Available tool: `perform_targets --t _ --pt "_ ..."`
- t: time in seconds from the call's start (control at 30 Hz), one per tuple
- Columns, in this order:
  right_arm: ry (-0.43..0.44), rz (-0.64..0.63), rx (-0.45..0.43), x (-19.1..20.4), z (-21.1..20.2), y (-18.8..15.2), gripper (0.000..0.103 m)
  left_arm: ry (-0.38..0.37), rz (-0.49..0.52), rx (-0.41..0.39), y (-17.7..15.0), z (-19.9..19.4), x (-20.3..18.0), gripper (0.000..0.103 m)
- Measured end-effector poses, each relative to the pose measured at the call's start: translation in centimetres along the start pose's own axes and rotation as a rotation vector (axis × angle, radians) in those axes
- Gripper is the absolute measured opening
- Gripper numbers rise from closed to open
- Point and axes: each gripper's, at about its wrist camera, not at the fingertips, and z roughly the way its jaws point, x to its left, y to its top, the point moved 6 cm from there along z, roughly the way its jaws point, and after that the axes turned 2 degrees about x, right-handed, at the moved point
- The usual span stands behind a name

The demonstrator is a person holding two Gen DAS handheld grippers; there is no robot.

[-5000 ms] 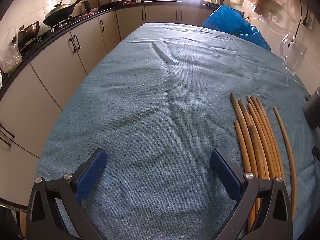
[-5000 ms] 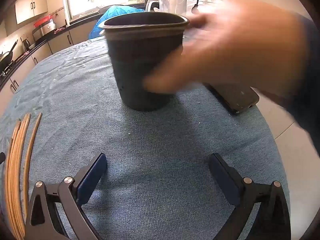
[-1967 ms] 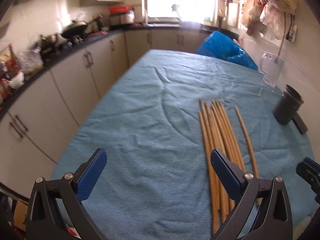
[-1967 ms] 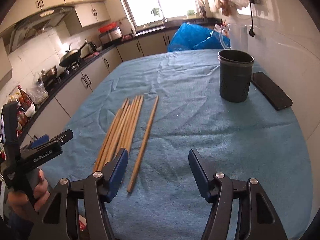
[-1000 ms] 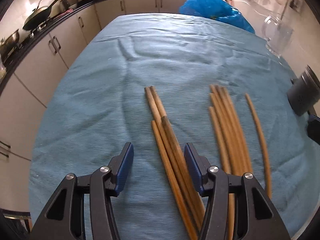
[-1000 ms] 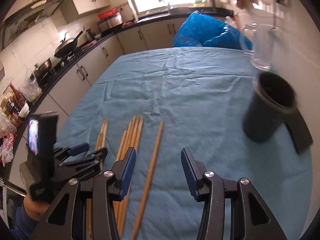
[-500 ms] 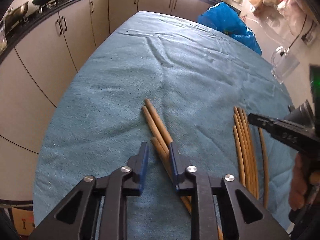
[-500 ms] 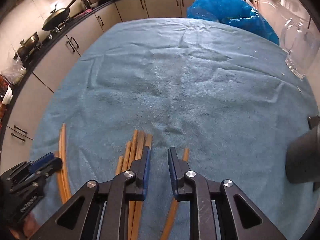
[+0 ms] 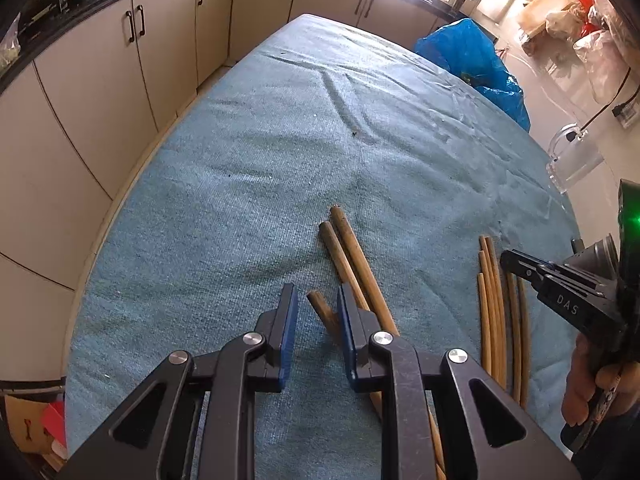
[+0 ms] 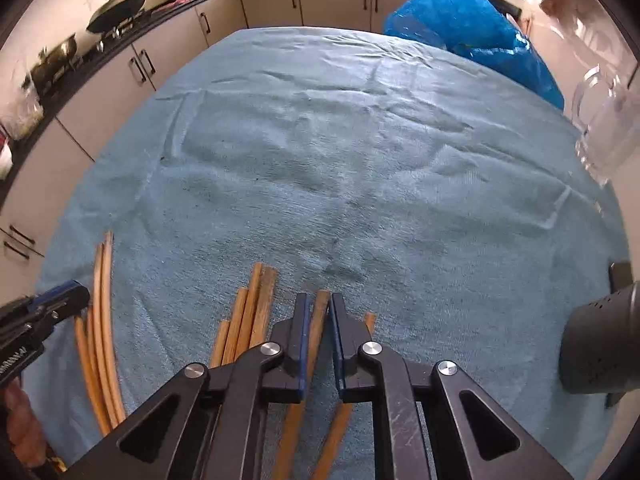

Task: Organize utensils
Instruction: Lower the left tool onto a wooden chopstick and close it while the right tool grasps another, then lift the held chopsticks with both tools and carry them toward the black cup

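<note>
Since a second ago both grippers have dropped low over the chopsticks and their jaws have drawn in from half open to nearly together, and three sticks now lie apart from the main bundle. The right gripper (image 10: 318, 326) is clamped on a single chopstick (image 10: 320, 316), the blue pads pressing its sides just behind its blunt tip, which pokes out ahead of the fingers; another stick lies just to the right of the jaws and a small sheaf of them just to the left. The left gripper (image 9: 318, 316) is closing with a darker chopstick (image 9: 320, 308) between its pads; that stick leans against the right pad, while a gap shows on the left side. Two longer sticks (image 9: 352, 256) run ahead and to the right of those jaws, side by side and touching. Further right of the left gripper lies the pale bundle (image 9: 494, 300), and over it the other tool, held in a hand (image 9: 592, 380). All of this rests on a rumpled blue cloth (image 10: 360, 140) that covers the table. Well to the right of the right gripper stands the dark utensil cup (image 10: 600, 344), and beyond it a clear glass jug (image 10: 608, 128). At the far edge sits a blue plastic bag (image 10: 460, 28), with kitchen cabinets (image 9: 120, 60) behind.
</note>
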Motion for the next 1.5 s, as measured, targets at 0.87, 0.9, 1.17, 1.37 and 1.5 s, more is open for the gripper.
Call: perform_targets --t 0.87,0.9,1.17,1.37,1.5 --pt "0.206 0.118 -0.341 -2.3 -12.2 -1.2 0.008 -0.152 0.080 -0.296 -0.2 -10.6 -5.7 0.009" --pt "0.208 0.116 -0.368 -2.4 -13.4 -1.5 0.008 -0.160 0.087 -0.309 -0.4 -11.3 -6.2 0.009" --pt "0.220 0.074 -0.563 -1.4 -21.0 -4.5 0.008 -0.171 0.175 -0.394 -1.9 -15.4 -9.4 0.008" --pt "0.232 0.065 -0.631 -0.9 -23.4 -6.7 0.008 -0.172 0.219 -0.430 -2.9 -17.2 -11.3 0.008" --pt "0.232 0.069 -0.648 -1.1 -23.9 -7.6 0.008 -0.171 0.234 -0.454 -3.4 -18.3 -11.9 0.007"
